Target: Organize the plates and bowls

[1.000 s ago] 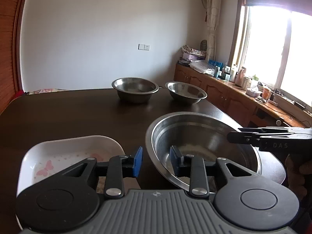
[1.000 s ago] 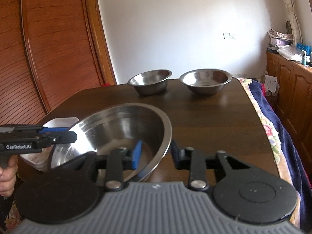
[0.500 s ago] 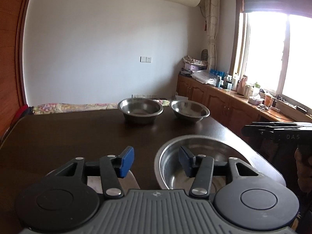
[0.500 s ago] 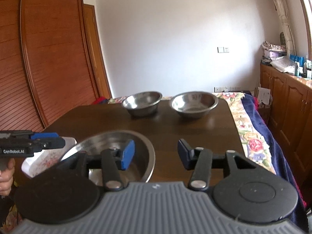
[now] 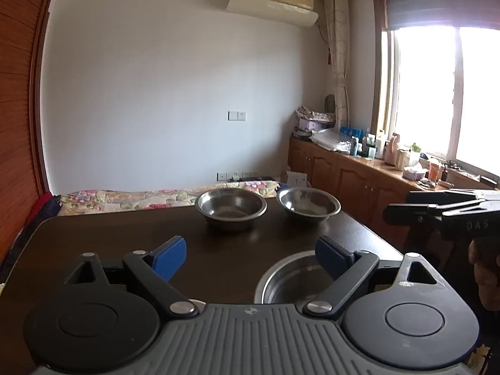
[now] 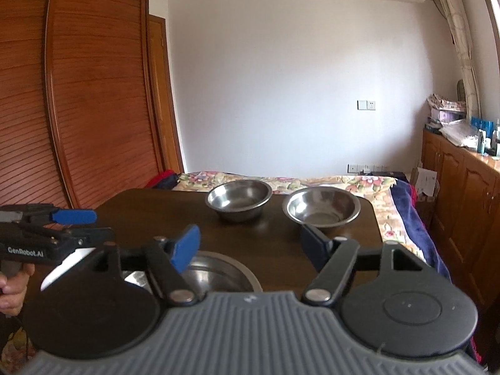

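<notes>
A large steel bowl [image 5: 293, 281] rests on the dark table [image 5: 125, 240] near its front edge; it also shows in the right wrist view [image 6: 215, 275]. Two smaller steel bowls stand side by side at the far edge: the left one [image 5: 231, 207] [image 6: 240, 198] and the right one [image 5: 309, 204] [image 6: 323, 207]. A white plate [image 6: 67, 267] lies left of the large bowl, mostly hidden. My left gripper [image 5: 251, 257] is open and empty, raised above the table. My right gripper [image 6: 251, 243] is open and empty, raised above the large bowl's right side.
A bed with a floral cover [image 6: 312, 181] lies beyond the table. A wooden wardrobe [image 6: 78, 93] stands on the left. A cabinet counter with clutter [image 5: 375, 162] runs along the right under the window.
Both grippers let go of the large bowl's rim, opened wide and drew up and back. The bowl, tilted before, now lies flat on the table.
</notes>
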